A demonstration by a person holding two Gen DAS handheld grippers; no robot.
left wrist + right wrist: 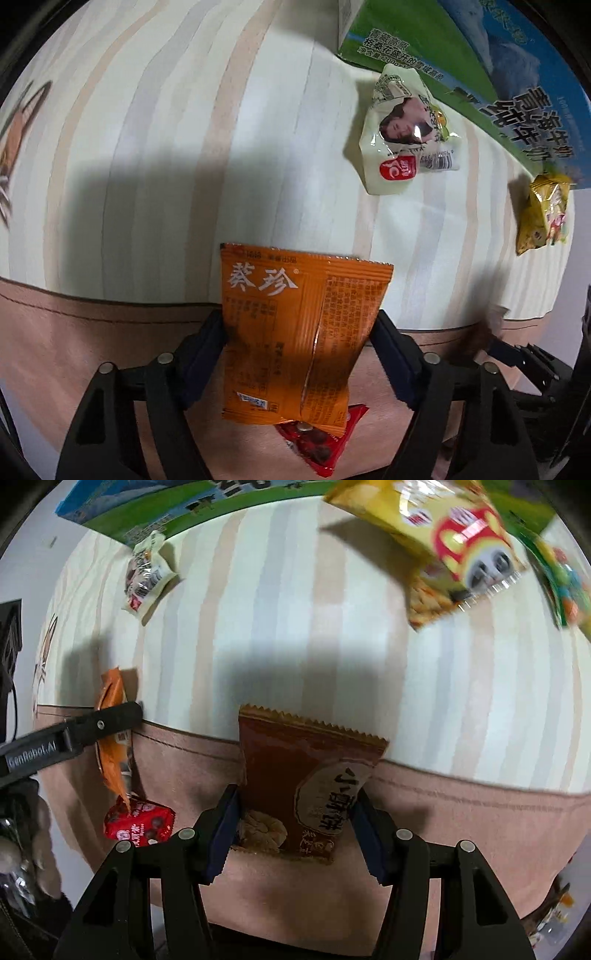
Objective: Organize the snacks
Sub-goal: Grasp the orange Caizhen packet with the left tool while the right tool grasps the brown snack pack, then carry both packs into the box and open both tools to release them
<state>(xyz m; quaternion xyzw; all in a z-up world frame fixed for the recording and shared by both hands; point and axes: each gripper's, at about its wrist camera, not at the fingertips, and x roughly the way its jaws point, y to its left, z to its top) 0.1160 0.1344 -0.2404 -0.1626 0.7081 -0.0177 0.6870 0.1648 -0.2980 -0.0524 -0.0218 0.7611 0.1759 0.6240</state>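
Note:
My left gripper (299,332) is shut on an orange snack packet (295,332) and holds it above the table's pink border; from the right wrist view the same packet (110,738) hangs edge-on in that gripper's fingers (110,716). A small red packet (317,443) lies under it and also shows in the right wrist view (140,823). My right gripper (295,808) is shut on a brown biscuit packet (303,775). A white packet (406,129) lies on the striped cloth (184,147).
A green and blue milk carton box (480,66) stands at the back edge. A yellow packet (543,210) lies at the right. Large yellow snack bags (461,535) and a green one (561,583) lie at the far right.

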